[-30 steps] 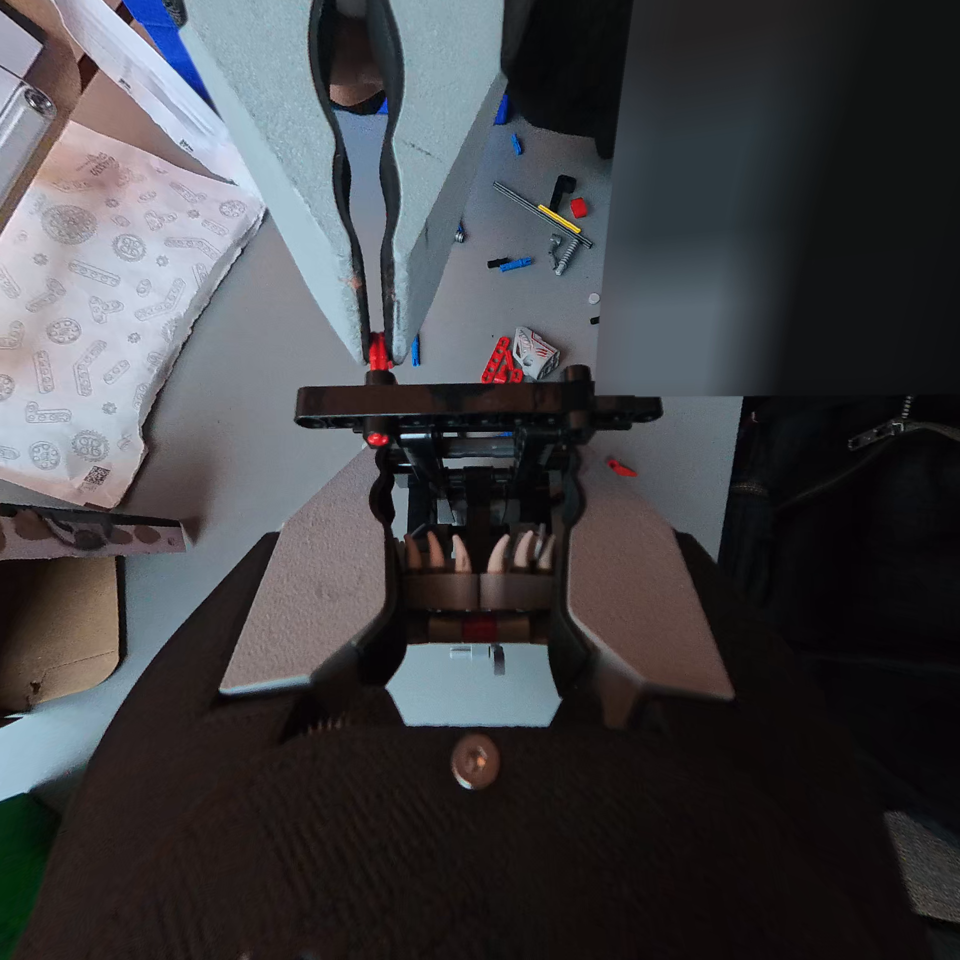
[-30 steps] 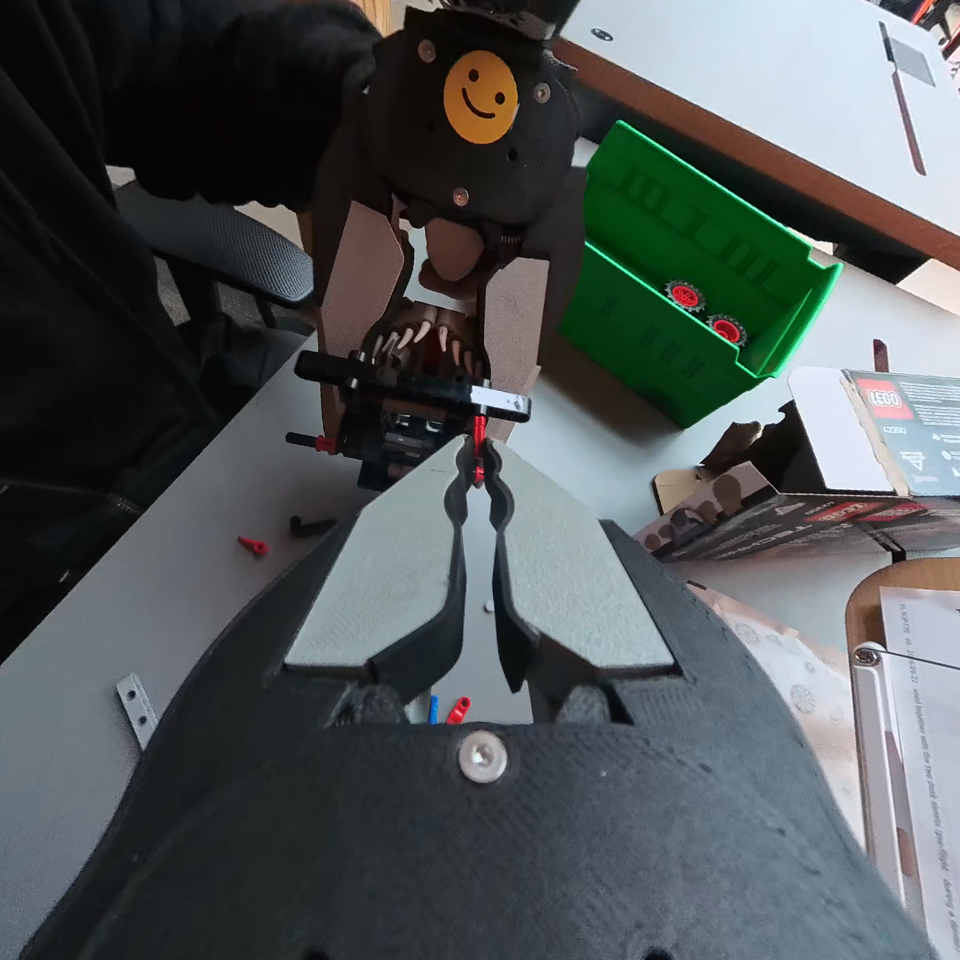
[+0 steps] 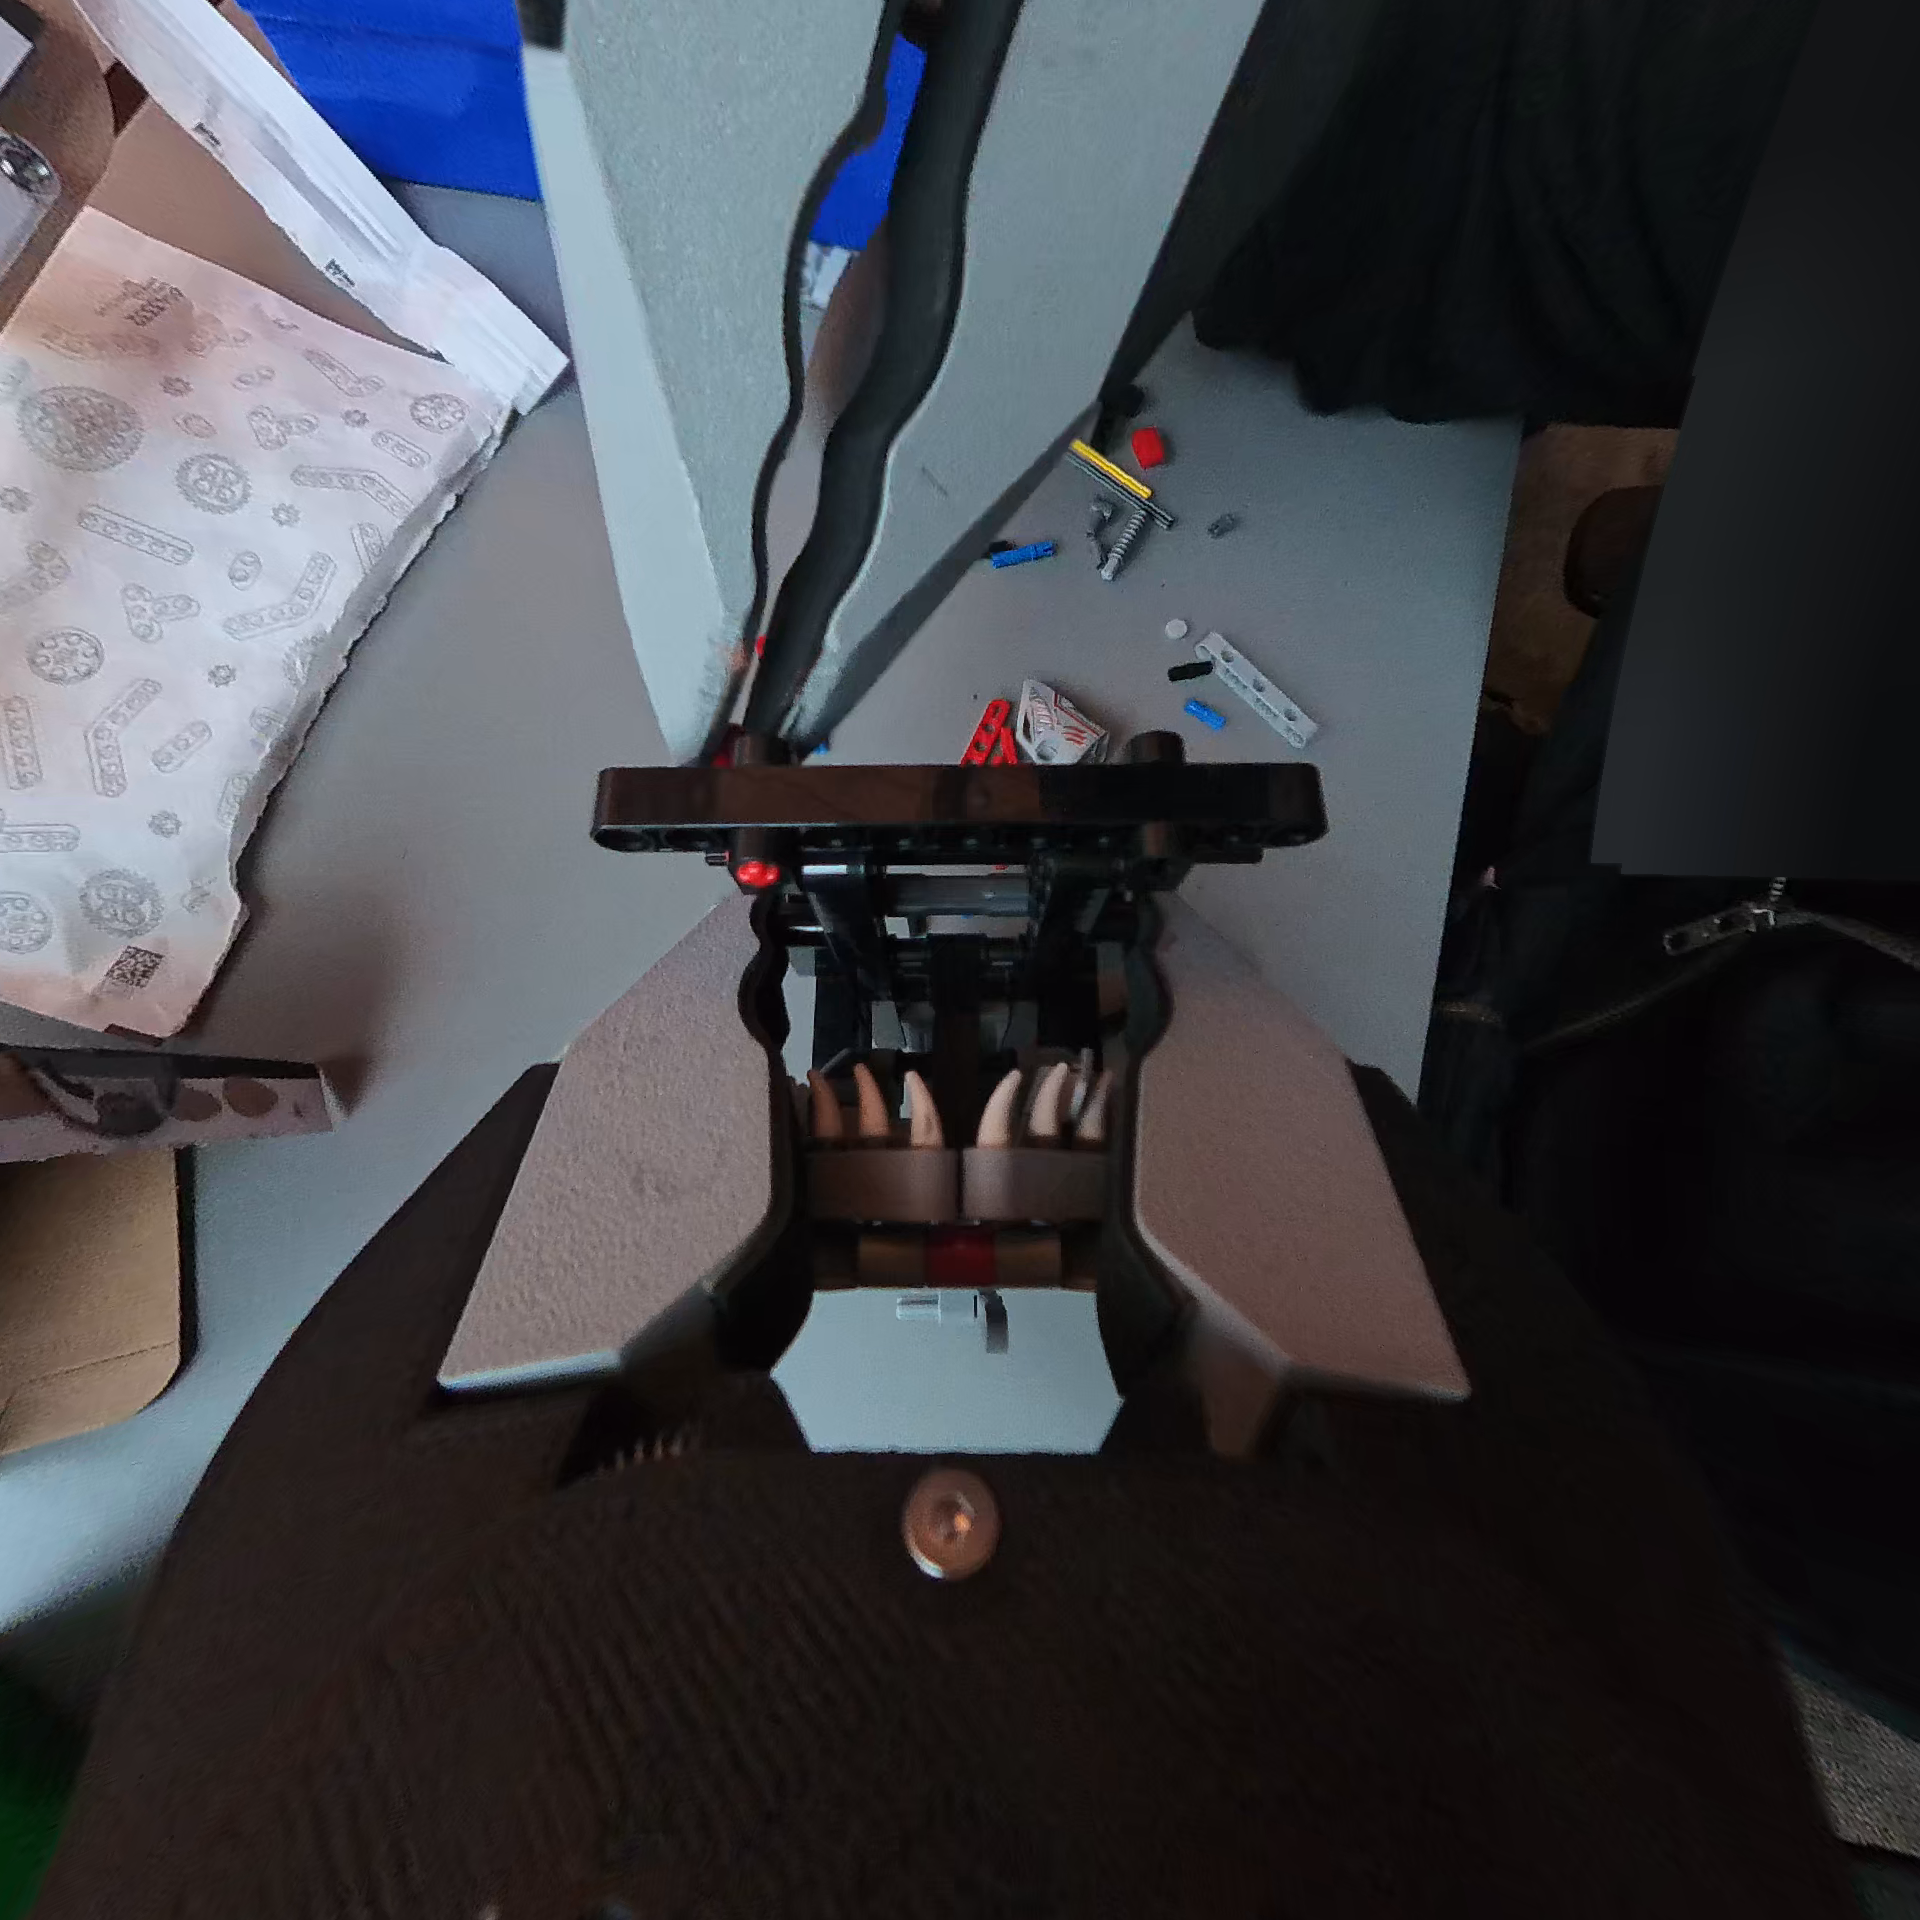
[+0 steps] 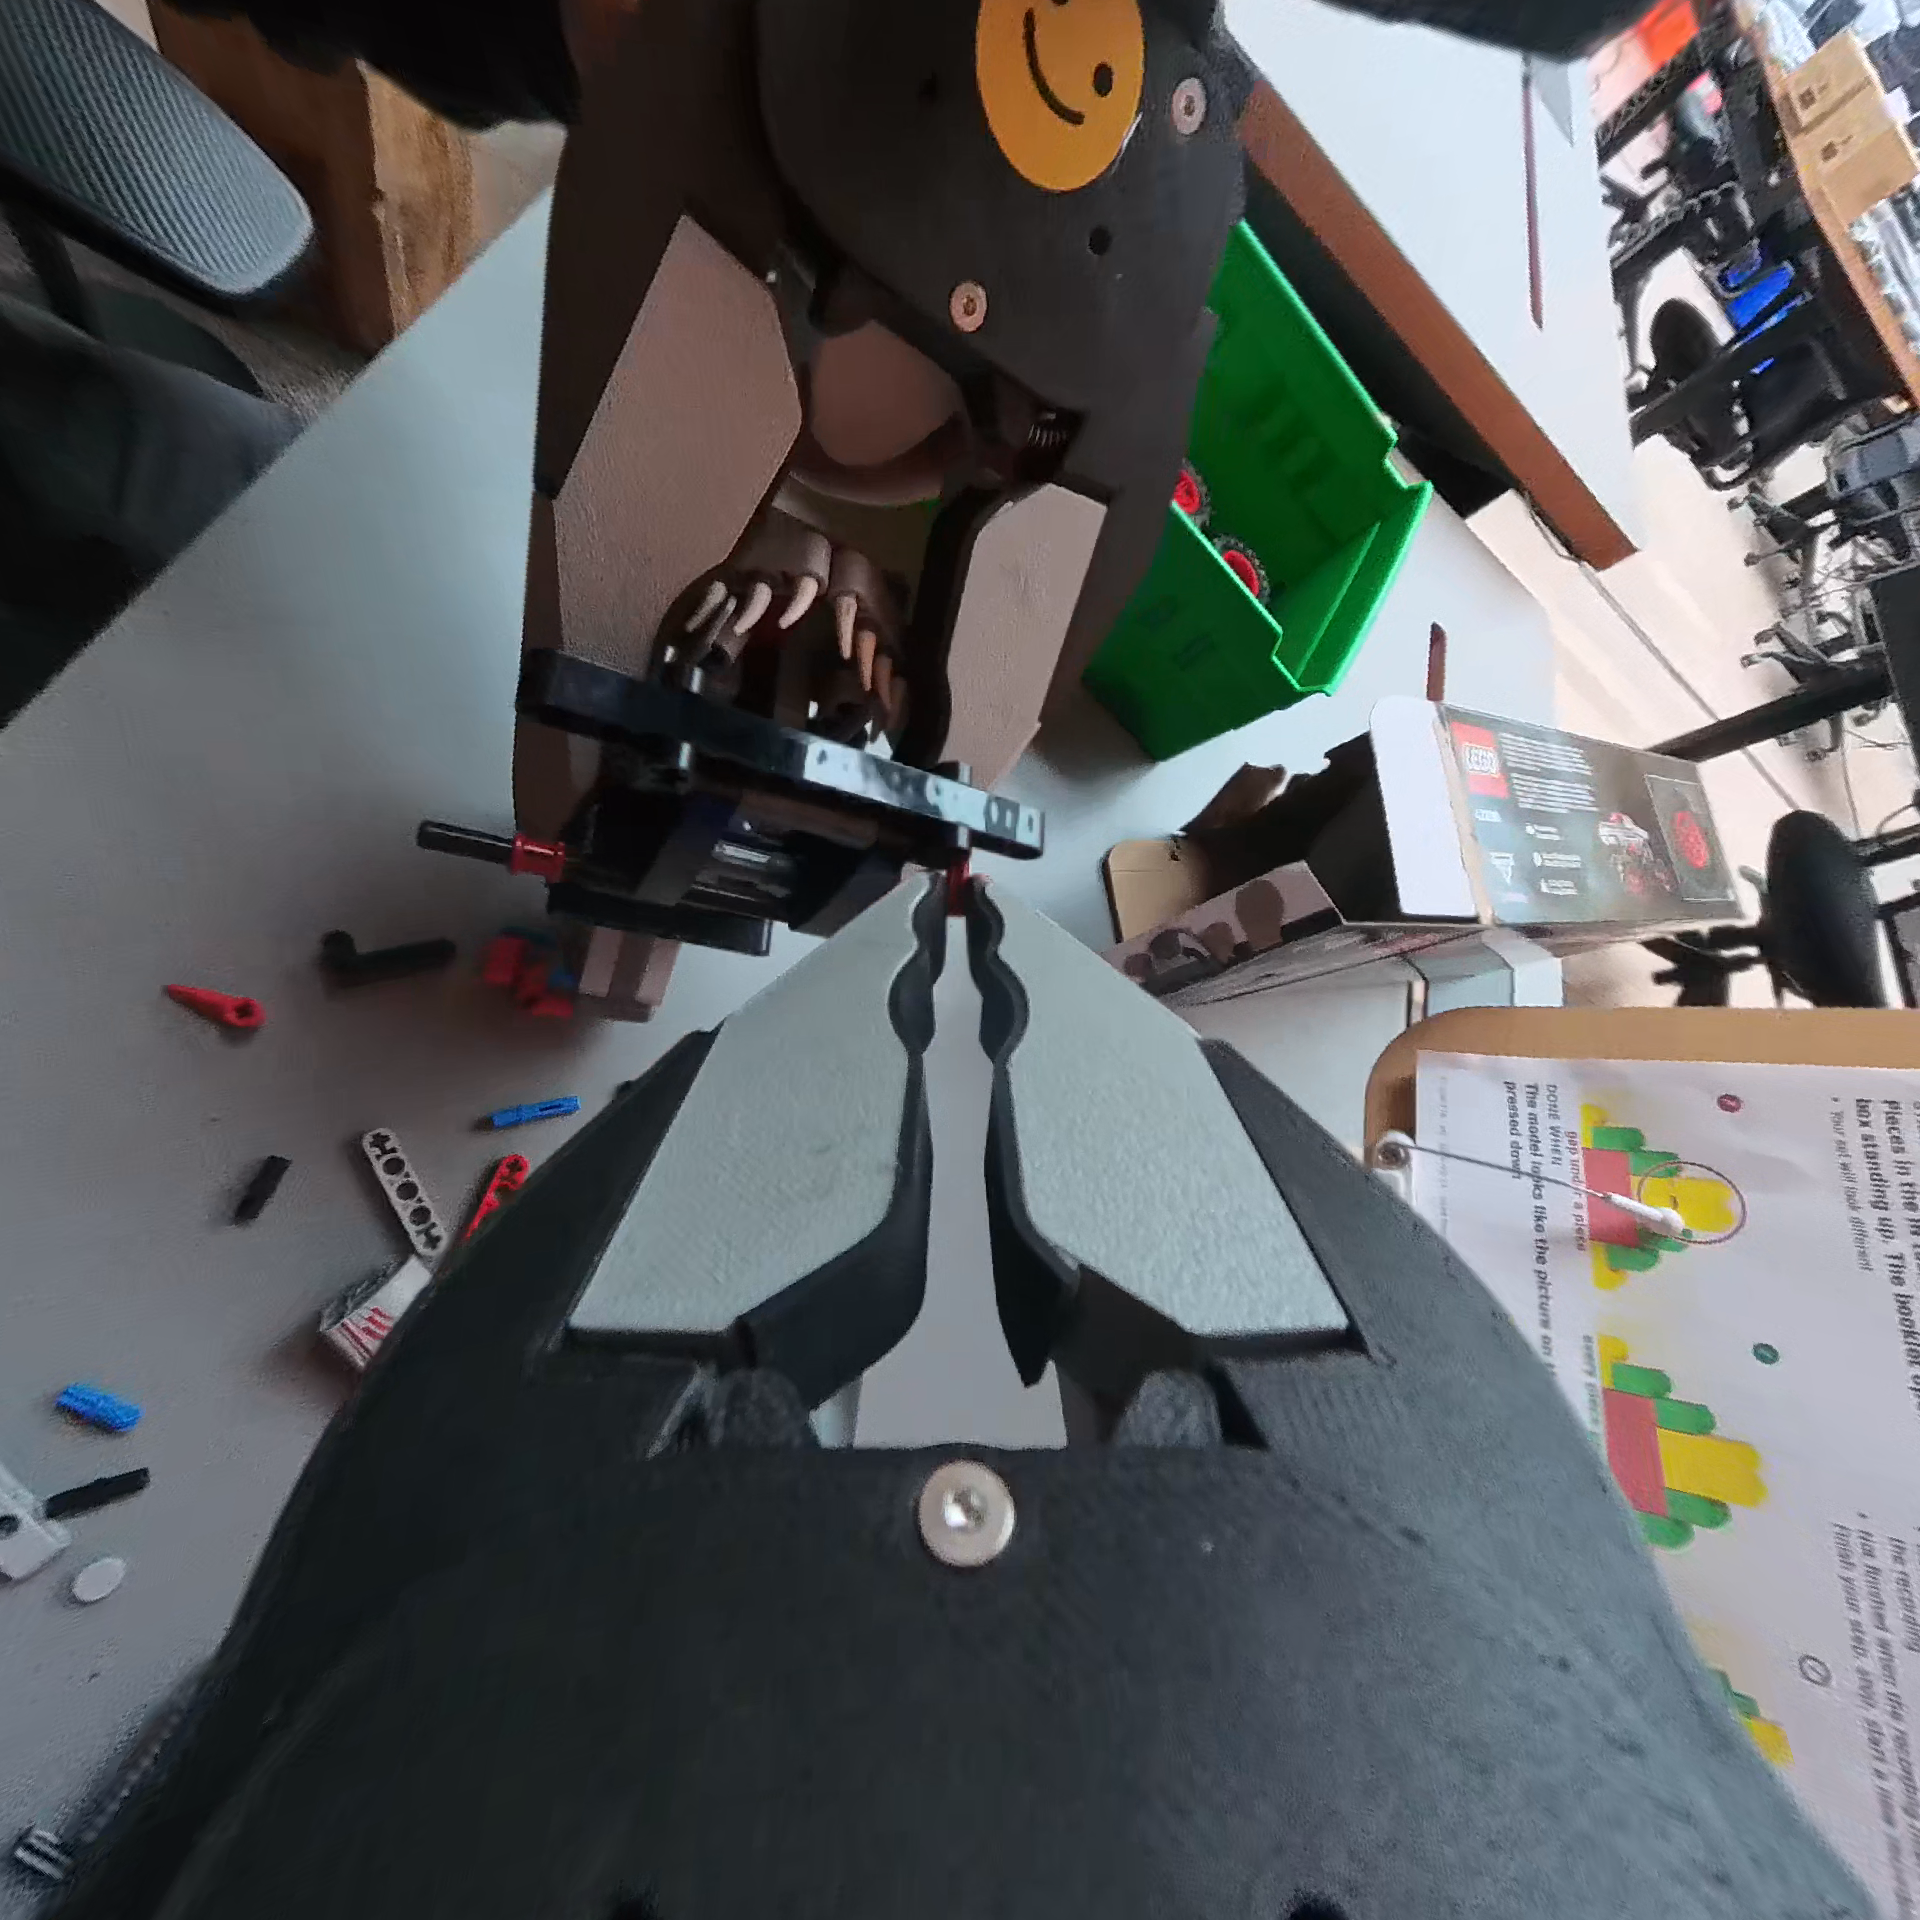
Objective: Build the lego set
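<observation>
Two grippers meet over the grey table (image 4: 260, 644). The left gripper (image 3: 961, 935) is clenched on the black lego assembly (image 3: 956, 904), which sits between its fingers above the tabletop. The assembly's long black beam (image 3: 956, 805) runs crosswise to those fingers, left to right in the left wrist view, overhanging both sides; tan tooth pieces (image 3: 961, 1107) point toward the beam. A black axle with a red bush (image 4: 535, 854) juts sideways from the assembly in the right wrist view. The right gripper (image 4: 954, 896) is pinched on a small red pin (image 4: 954, 888), held endwise against the beam's underside near one end.

Loose parts lie scattered on the table: a blue pin (image 4: 532, 1112), a grey perforated beam (image 4: 405, 1190), a red pointed piece (image 4: 213, 1006), a black connector (image 4: 384, 956). A printed paper bag (image 3: 197, 623) lies at the left. A clipboard with an instruction sheet (image 4: 1704, 1351) lies at the right, beside the opened set box (image 4: 1558, 821). An office chair (image 4: 135, 187) stands past the table edge.

A green bin (image 4: 1278, 540) holds two red-hubbed wheels (image 4: 1242, 566).
</observation>
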